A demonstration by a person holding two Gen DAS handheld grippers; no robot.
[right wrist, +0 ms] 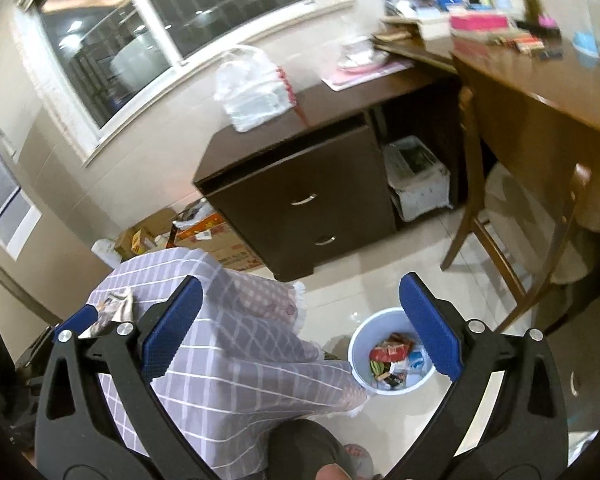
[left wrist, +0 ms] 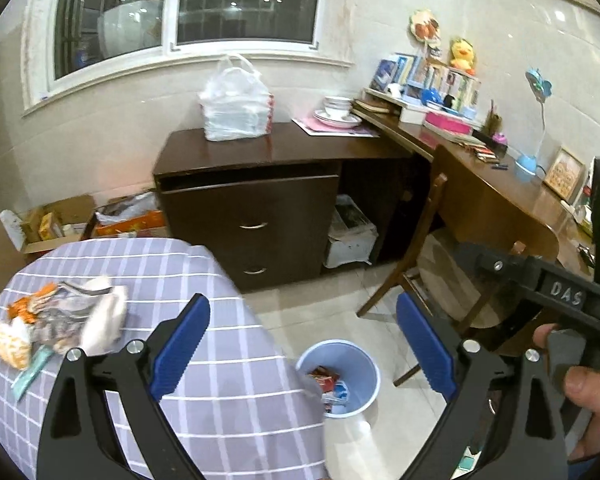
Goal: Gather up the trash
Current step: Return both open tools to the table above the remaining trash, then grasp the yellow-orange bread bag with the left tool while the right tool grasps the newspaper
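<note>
A pile of crumpled wrappers and paper trash (left wrist: 56, 324) lies on the grey checked tablecloth (left wrist: 204, 360) at the left. A pale blue trash bin (left wrist: 342, 376) stands on the floor beside the table with several wrappers inside; it also shows in the right wrist view (right wrist: 392, 350). My left gripper (left wrist: 304, 344) is open and empty, above the table edge and the bin. My right gripper (right wrist: 300, 324) is open and empty, above the bin and the table corner. In the right wrist view, some trash (right wrist: 114, 308) shows at the table's far left beside the other gripper's blue fingertip (right wrist: 78, 316).
A dark wooden drawer cabinet (left wrist: 256, 208) stands against the wall with a white plastic bag (left wrist: 236, 104) on top. A wooden desk (left wrist: 496, 184) with books and a lamp is at the right, with a wooden chair (left wrist: 432, 256) tucked under. Cardboard boxes (left wrist: 60, 220) sit on the floor.
</note>
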